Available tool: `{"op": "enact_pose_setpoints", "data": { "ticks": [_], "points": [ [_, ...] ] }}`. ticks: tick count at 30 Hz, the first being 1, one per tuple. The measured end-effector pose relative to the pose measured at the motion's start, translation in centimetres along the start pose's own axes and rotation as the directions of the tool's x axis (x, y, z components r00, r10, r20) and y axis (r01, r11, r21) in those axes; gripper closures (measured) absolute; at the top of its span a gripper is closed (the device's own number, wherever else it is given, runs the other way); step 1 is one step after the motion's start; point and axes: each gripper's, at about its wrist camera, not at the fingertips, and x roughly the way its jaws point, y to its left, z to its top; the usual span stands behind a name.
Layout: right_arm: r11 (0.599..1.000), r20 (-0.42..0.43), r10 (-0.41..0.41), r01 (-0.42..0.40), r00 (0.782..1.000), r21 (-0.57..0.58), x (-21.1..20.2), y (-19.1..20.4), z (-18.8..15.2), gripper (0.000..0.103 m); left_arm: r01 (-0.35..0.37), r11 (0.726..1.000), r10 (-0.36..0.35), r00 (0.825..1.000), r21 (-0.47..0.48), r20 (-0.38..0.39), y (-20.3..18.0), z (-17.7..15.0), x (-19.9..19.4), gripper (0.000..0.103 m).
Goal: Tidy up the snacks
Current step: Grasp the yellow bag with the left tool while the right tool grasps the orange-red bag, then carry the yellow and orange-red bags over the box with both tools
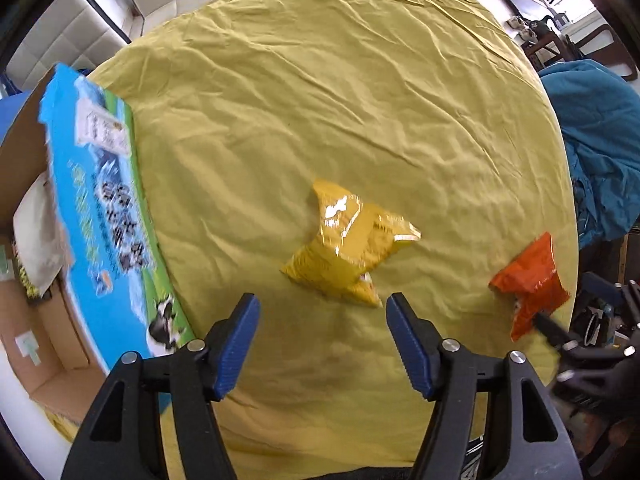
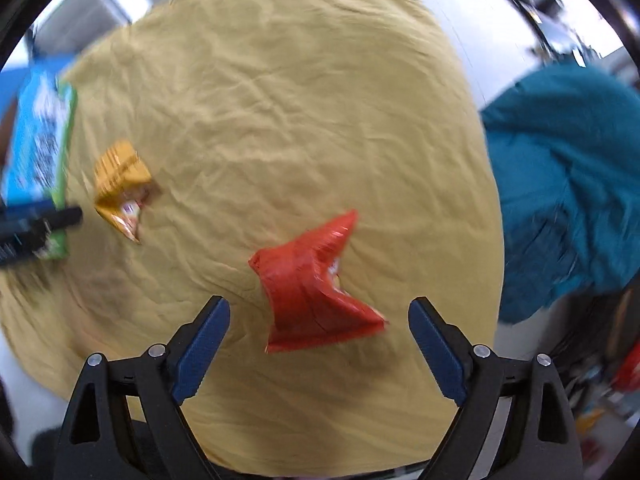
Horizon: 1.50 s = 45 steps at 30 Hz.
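On the far left sits a cardboard box [image 1: 38,280]. It is open at the top, and a white bag [image 1: 36,236] lies inside it. The box's blue flap [image 1: 104,208] has a cow picture on it and leans over the edge of the yellow cloth [image 1: 320,100]. The cloth is wrinkled and covers the whole table.

Next comes the left gripper [image 1: 322,312]. Its 2 blue pads [image 1: 236,344] are wide apart and hold nothing. The yellow bag [image 1: 346,254] lies flat on the cloth just past the tips, a bit to the right of the middle of the gap. It is puffy and shiny.

Further right is the red bag [image 2: 316,284]. It also lies on the cloth, well apart from the yellow one and near the table's right edge. The right gripper [image 2: 320,310] hangs over it with its 2 fingers spread wide, 1 on each side of the bag. They grip nothing. In the left view, 1 dark tip of this gripper looks as if it meets the bag's near corner, but the picture is too blurry to be sure.

On the far right, off the table, is a heap of blue-green cloth [image 2: 568,184].
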Motion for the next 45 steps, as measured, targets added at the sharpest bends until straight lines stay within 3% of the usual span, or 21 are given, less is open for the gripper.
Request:
{"op": "enact_pose_setpoints", "data": {
  "ticks": [3,4,5,6,7,12,14,15,17,21,26,36,45],
  "points": [
    [0.999,-0.048,-0.035,0.034,0.998,-0.029,2.2,1.2,0.8,0.011,0.023,0.999,-0.020,0.998,0.049,-0.058,1.5,2.2,1.6,0.039],
    [0.999,-0.065,-0.037,0.035,0.997,-0.025,3.0,1.3,1.1,0.018,0.015,0.997,-0.008,0.997,0.076,-0.081,1.4,2.7,2.3,0.039],
    [0.999,-0.075,-0.043,0.043,0.996,-0.012,3.5,1.3,1.2,0.027,0.000,0.996,0.009,0.996,0.092,-0.090,1.7,3.1,2.9,0.039],
    [0.999,-0.087,-0.051,0.052,0.995,0.005,4.0,1.1,1.4,0.049,-0.014,0.993,0.026,0.995,0.116,-0.097,1.5,3.5,3.5,0.039],
    [0.999,-0.104,-0.024,0.027,0.994,0.030,4.4,0.7,1.5,0.060,-0.010,0.991,0.024,0.994,0.131,-0.106,1.3,3.7,4.1,0.039],
    [0.986,-0.114,0.061,-0.043,0.992,0.158,5.3,-1.4,1.6,0.062,0.044,0.995,-0.027,0.982,0.087,-0.184,2.2,5.5,7.0,0.039],
    [0.976,-0.113,0.103,-0.079,0.988,0.205,5.4,-2.3,1.5,0.063,0.047,0.997,-0.035,0.984,0.065,-0.175,3.4,5.9,7.7,0.040],
    [0.971,-0.110,0.118,-0.091,0.987,0.223,5.5,-2.6,1.5,0.063,0.035,0.998,-0.025,0.987,0.057,-0.159,3.7,6.1,7.9,0.052],
    [0.962,-0.104,0.138,-0.108,0.985,0.250,5.5,-3.7,1.4,0.064,0.028,0.999,-0.022,0.990,0.041,-0.143,4.3,6.3,8.4,0.053],
    [0.958,-0.098,0.137,-0.106,0.986,0.265,5.5,-4.5,1.1,0.064,0.023,0.999,-0.020,0.993,0.023,-0.119,4.6,6.2,8.8,0.054],
    [0.958,-0.113,0.113,-0.078,0.987,0.277,6.8,-3.7,0.2,0.064,0.005,1.000,-0.002,0.994,0.026,-0.111,3.5,3.5,9.1,0.051],
    [0.957,-0.109,0.107,-0.072,0.988,0.281,7.9,-2.8,-0.3,0.064,-0.049,0.999,0.050,0.997,0.021,-0.067,0.7,3.4,10.5,0.055],
    [0.952,-0.067,0.118,-0.094,0.991,0.291,6.1,-2.7,-0.5,0.066,-0.072,0.997,0.072,0.997,0.005,0.025,-0.7,0.5,6.3,0.060]
  ]
}}
